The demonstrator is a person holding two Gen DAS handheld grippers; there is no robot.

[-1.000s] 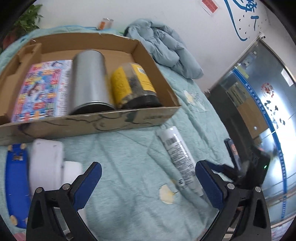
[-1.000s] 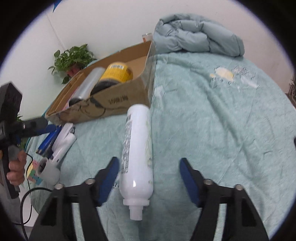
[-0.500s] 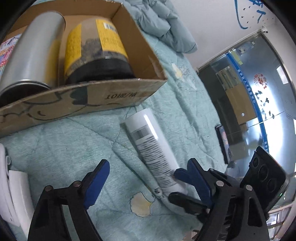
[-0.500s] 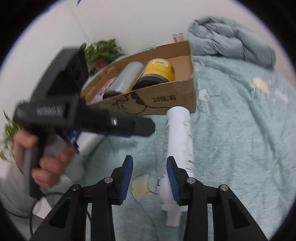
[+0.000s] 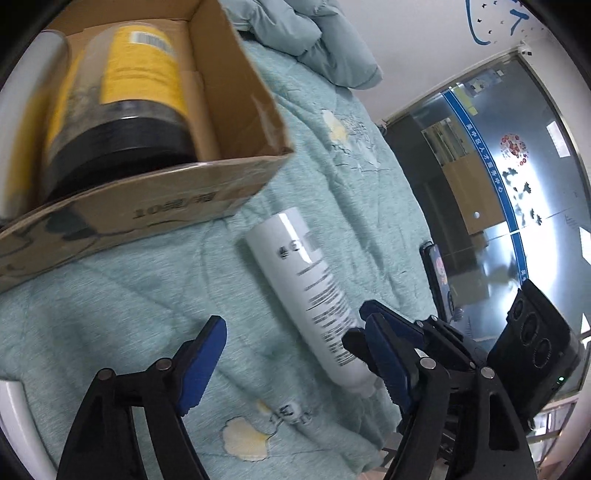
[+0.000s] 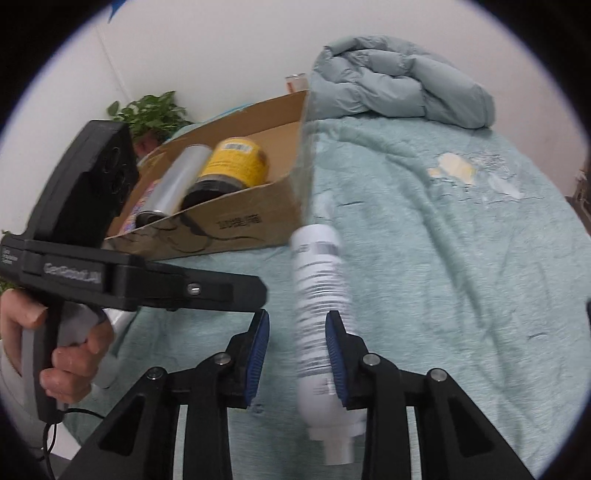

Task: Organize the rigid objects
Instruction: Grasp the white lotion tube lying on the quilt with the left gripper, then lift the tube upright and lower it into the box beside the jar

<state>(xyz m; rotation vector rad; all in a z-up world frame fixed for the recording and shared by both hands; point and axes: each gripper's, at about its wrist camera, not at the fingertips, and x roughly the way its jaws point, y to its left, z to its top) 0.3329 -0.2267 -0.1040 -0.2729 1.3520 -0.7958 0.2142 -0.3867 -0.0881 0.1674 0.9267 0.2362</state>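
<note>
L gripper point(image 5: 295, 354) moved in; bottle point(image 6: 319, 295) between R fingers point(image 6: 334, 354).

"10" printed on cardboard box point(image 6: 236, 225) front, bottle point(image 6: 317, 291) text blurred

A pale green quilted bedspread point(image 6: 461, 258) covers the bed beneath a white wall point(image 6: 229, 51).
A crumpled blue-grey duvet point(image 6: 399, 88) is heaped at the far edge. A leafy potted plant point(image 6: 151, 110) stands in the corner, a small can point(image 6: 295, 82) near the duvet. A glass door point(image 5: 498, 177) with a blue band reflects the room, and blue lettering point(image 5: 491, 22) marks the wall above it.
</note>
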